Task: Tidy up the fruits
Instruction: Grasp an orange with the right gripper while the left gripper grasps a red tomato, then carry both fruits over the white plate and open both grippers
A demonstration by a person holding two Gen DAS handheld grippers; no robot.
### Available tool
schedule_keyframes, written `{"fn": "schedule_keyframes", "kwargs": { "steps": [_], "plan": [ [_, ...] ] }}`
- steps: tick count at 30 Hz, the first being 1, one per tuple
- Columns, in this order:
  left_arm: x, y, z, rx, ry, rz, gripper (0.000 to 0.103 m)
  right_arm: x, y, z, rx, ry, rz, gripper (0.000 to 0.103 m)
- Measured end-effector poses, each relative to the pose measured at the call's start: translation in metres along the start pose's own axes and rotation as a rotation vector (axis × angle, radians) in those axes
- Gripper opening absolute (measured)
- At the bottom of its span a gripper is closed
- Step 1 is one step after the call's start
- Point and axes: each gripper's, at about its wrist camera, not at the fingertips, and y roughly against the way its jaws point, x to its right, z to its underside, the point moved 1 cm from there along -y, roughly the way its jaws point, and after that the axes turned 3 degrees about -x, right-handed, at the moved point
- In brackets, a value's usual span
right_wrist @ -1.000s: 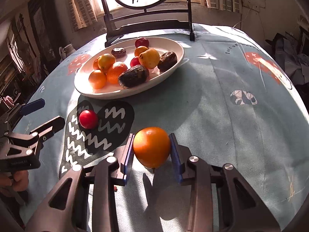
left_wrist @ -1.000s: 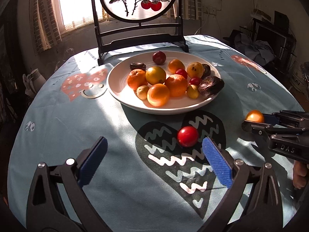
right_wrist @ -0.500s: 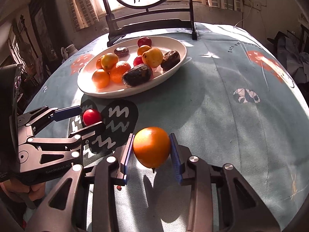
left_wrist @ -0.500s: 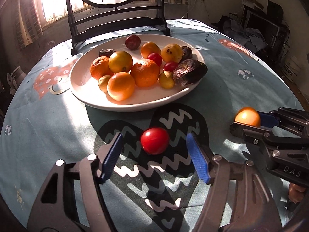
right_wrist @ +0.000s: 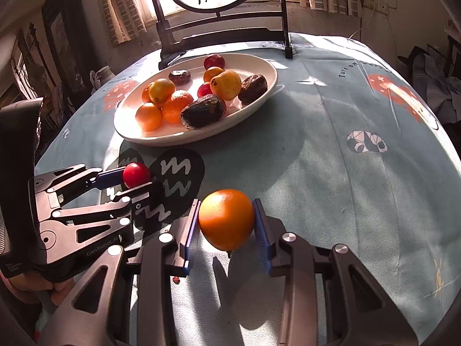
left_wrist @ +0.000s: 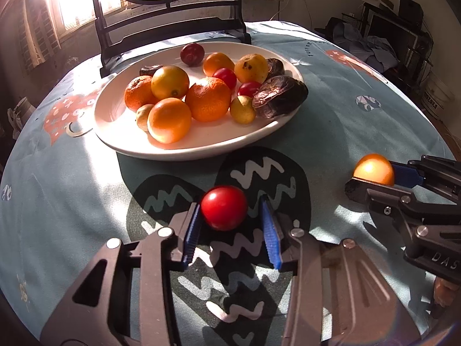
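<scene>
A white oval plate (left_wrist: 201, 141) (right_wrist: 256, 101) holds several oranges, small red and yellow fruits and dark wrinkled fruits. A red round fruit (left_wrist: 223, 212) (right_wrist: 136, 175) lies on the tablecloth between the blue pads of my left gripper (left_wrist: 230, 225); the left pad touches it and a small gap shows at the right pad. My right gripper (right_wrist: 227, 225) is shut on an orange (right_wrist: 227, 219) (left_wrist: 374, 169) and holds it a little above the cloth, to the right of the left gripper.
A black wooden stand with a round painted screen (left_wrist: 173, 14) stands behind the plate. The round table has a light blue patterned cloth (right_wrist: 345, 173), with its edge close on the right. Furniture and clutter (left_wrist: 403, 28) lie beyond.
My left gripper moved forward around the red fruit and narrowed its jaws from wide open to nearly touching it. The right gripper keeps hold of the orange in much the same place.
</scene>
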Motion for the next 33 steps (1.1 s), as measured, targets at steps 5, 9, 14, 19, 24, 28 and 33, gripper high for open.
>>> {"fn": "schedule_keyframes", "kwargs": {
  "steps": [5, 9, 14, 19, 24, 28, 33],
  "plan": [
    [0.003, 0.003, 0.003, 0.009, -0.008, -0.012, 0.031, -0.001, 0.000, 0.001, -0.004, 0.005, -0.007, 0.035],
    [0.000, 0.005, 0.006, 0.008, 0.003, 0.002, 0.030, -0.004, -0.002, 0.001, -0.005, 0.013, -0.020, 0.035],
    [-0.002, 0.014, 0.012, 0.024, 0.018, -0.003, 0.030, -0.009, 0.001, 0.005, 0.008, 0.021, -0.035, 0.035],
    [-0.004, 0.029, 0.020, 0.052, 0.037, 0.007, 0.030, -0.018, 0.004, 0.012, 0.015, 0.036, -0.051, 0.035],
    [-0.006, 0.044, 0.026, 0.079, 0.055, 0.022, 0.030, -0.026, 0.014, 0.017, 0.049, 0.047, -0.083, 0.035],
    [-0.013, 0.058, 0.026, 0.101, 0.067, 0.044, 0.030, -0.033, 0.024, 0.013, 0.084, 0.053, -0.135, 0.036],
    [-0.025, 0.065, 0.010, 0.109, 0.082, 0.046, 0.030, -0.037, 0.034, -0.001, 0.123, 0.041, -0.178, 0.036]
  ]
}}
